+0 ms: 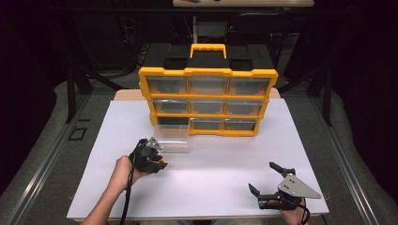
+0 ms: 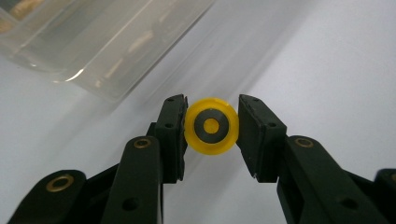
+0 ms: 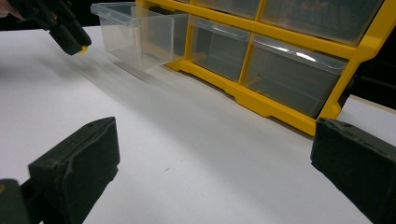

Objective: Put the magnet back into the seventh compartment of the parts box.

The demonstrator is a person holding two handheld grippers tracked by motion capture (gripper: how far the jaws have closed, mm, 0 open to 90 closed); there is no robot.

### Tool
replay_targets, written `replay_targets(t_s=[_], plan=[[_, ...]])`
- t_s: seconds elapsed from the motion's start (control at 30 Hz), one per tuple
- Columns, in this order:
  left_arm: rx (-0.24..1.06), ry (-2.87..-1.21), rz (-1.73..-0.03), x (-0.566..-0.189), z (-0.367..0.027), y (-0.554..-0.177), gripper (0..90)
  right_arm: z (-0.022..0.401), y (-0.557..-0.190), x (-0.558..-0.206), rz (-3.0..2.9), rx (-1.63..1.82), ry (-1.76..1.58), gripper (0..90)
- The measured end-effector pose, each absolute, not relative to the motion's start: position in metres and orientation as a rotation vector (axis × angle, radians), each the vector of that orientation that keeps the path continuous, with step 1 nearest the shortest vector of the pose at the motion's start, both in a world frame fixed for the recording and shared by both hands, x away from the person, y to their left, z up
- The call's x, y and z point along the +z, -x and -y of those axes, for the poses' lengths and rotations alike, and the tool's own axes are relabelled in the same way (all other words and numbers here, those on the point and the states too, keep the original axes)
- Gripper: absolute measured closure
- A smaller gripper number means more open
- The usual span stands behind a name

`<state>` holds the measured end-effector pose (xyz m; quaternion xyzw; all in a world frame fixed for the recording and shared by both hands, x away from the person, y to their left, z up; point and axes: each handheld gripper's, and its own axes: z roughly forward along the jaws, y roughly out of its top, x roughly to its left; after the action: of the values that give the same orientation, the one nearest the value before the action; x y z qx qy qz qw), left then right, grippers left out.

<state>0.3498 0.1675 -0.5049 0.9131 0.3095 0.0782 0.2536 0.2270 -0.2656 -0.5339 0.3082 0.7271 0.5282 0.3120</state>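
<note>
Where matte black fingers [image 2: 173, 140] pinch, glossy round yellow wheel [image 2: 211, 126]

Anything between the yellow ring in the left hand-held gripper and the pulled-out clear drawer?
Nothing visible. The left hand-held gripper is shut on the yellow ring beside the open clear drawer; bare white tabletop lies between them, and the drawer's top is open.

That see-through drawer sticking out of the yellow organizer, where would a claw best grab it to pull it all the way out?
Probably by the front lip of the clear drawer, coming from the person's side of the table. The drawer already juts forward from the bottom-left slot of the yellow organizer, so its front wall and rim face outward and are free. The thin rim suits two claw pads pinching it; the smooth side walls offer less purchase.
</note>
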Motion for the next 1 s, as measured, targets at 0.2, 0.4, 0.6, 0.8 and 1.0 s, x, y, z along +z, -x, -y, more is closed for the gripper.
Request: replay_targets(t_s=[0.2,0.4,0.6,0.8,1.0], plan=[[0.215,-2.486,-0.855,-0.505,-0.171,-0.351,63.2,0.266,-0.227,-0.534,-1.92,1.392,-0.815,0.7],[0.219,-2.481,-0.878,-0.505,-0.176,-0.353,63.2,0.266,-0.227,-0.534,-1.918,1.394,-0.82,0.7],[0.232,-2.485,-0.909,-0.504,-0.182,-0.355,63.2,0.266,-0.228,-0.534,-1.916,1.393,-0.82,0.7],[0.241,-2.47,-0.937,-0.505,-0.189,-0.359,63.2,0.266,-0.228,-0.534,-1.923,1.386,-0.82,0.7],[0.256,-2.469,-0.96,-0.505,-0.193,-0.361,63.2,0.265,-0.227,-0.533,-1.919,1.389,-0.817,0.7]])
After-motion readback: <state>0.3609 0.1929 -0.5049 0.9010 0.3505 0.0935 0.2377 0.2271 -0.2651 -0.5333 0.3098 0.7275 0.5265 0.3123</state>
